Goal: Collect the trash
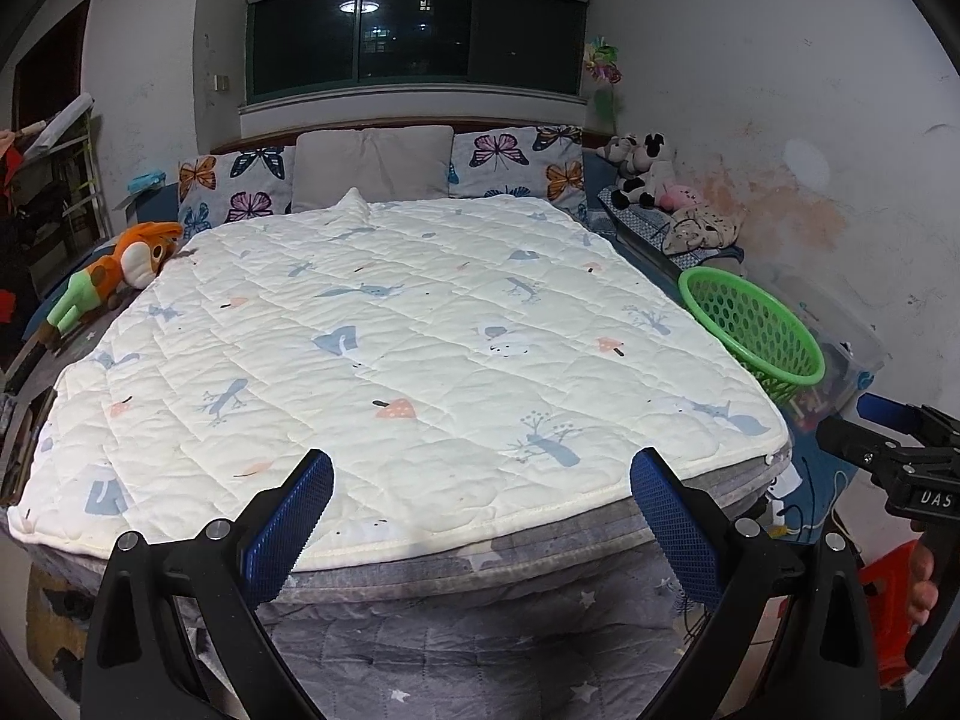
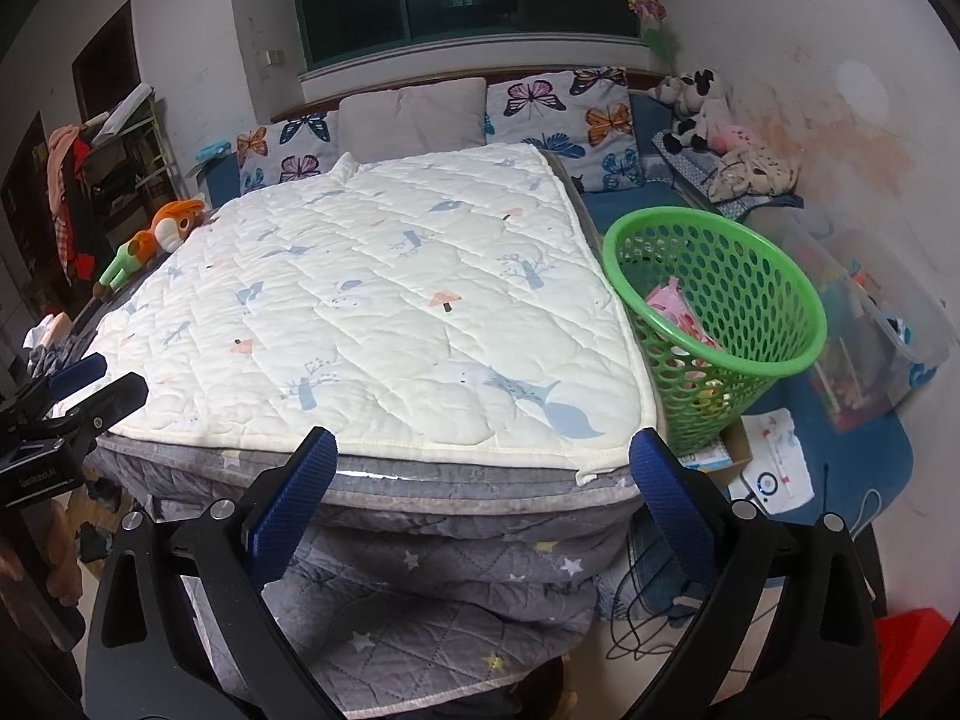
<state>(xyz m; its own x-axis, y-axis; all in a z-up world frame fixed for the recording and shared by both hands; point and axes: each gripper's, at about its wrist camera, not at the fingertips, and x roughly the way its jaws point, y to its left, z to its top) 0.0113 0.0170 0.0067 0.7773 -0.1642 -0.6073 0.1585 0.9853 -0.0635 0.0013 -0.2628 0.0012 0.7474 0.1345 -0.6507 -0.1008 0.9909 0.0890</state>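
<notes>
1. Left wrist view: the left gripper (image 1: 480, 480) is hovering with jaws spread wide and empty at the bottom of the frame, facing a white quilt (image 1: 384, 348) that is showing no litter. The green basket (image 1: 753, 330) is sitting at the right edge, its inside hidden. The right gripper (image 1: 888, 432) is showing at lower right.

2. Right wrist view: the right gripper, likewise wide apart and empty, is pointing at the quilt's corner. Only here is pink trash (image 2: 675, 309) showing inside the basket, right of centre, so collecting is looking largely finished.
</notes>
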